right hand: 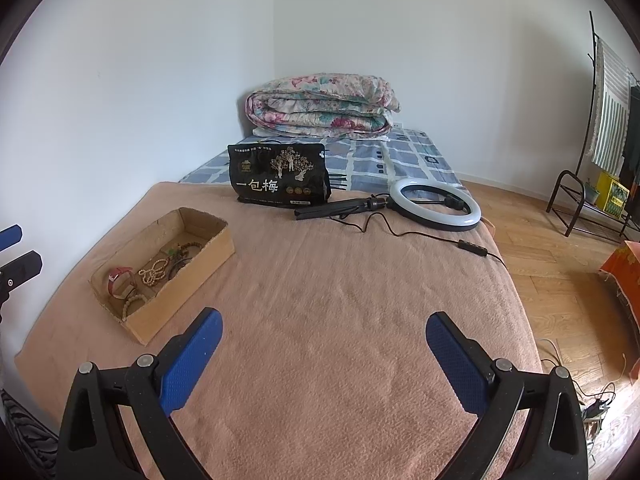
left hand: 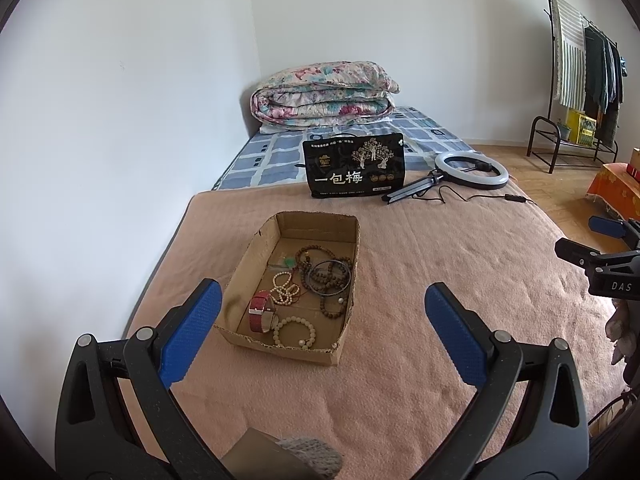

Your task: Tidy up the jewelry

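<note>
A shallow cardboard box lies on the pink blanket and holds the jewelry: a red-strap watch, cream bead bracelets, dark wooden bead strings and a dark bangle. My left gripper is open and empty, just in front of the box. My right gripper is open and empty over bare blanket, to the right of the box; it also shows at the right edge of the left wrist view.
A black snack bag stands behind the box. A ring light on a folded tripod with its cable lies to the right of it. A folded floral quilt sits at the bed's head. A clothes rack stands on the wooden floor at right.
</note>
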